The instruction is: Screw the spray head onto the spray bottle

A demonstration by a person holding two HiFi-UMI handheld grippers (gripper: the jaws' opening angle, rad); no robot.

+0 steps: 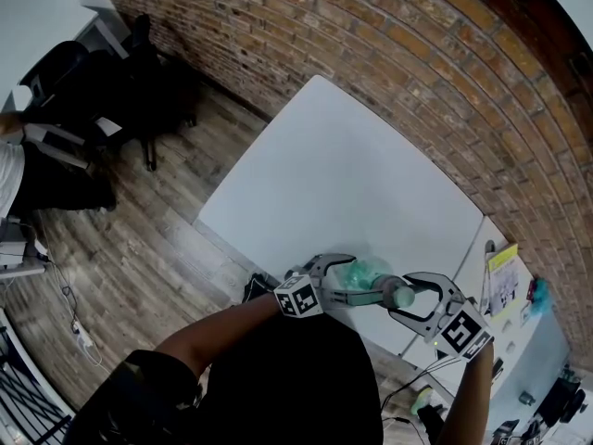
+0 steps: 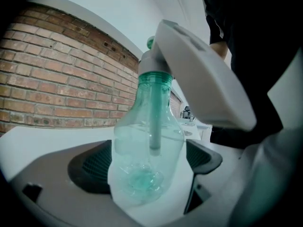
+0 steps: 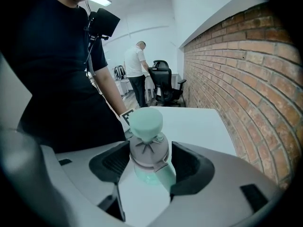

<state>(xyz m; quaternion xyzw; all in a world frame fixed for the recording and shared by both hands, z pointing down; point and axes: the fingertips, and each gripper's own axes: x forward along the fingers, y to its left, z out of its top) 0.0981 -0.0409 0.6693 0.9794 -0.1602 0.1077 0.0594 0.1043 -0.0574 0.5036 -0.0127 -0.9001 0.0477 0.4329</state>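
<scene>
The spray bottle (image 1: 357, 272), clear with a green tint, lies almost level in the air over the near edge of the white table (image 1: 343, 174), just in front of the person's body. Its neck points right. The spray head (image 1: 400, 295) sits on that neck, and its dip tube (image 2: 155, 122) hangs down inside the bottle. How far the collar is threaded on cannot be told.

The left gripper (image 1: 363, 278) has its two fingers closed against the sides of the bottle's wide body. In the left gripper view, the dark pads (image 2: 90, 167) press in on either side and the bottle's base faces the camera. The right gripper (image 1: 405, 295) comes in from the right with its fingers clamped on the spray head. The right gripper view shows the grey ribbed collar (image 3: 149, 151) pinched between the pads (image 3: 189, 167), with the pale green top (image 3: 146, 121) pointing toward the lens.

The two grippers face each other along the bottle's length and stand close together. A brick wall (image 1: 371, 44) runs along the far side of the table. A wooden floor (image 1: 139, 248) lies to the left, where black office chairs (image 1: 88, 86) stand. A person in a white shirt (image 3: 136, 63) stands by the chairs, well apart from the work.
</scene>
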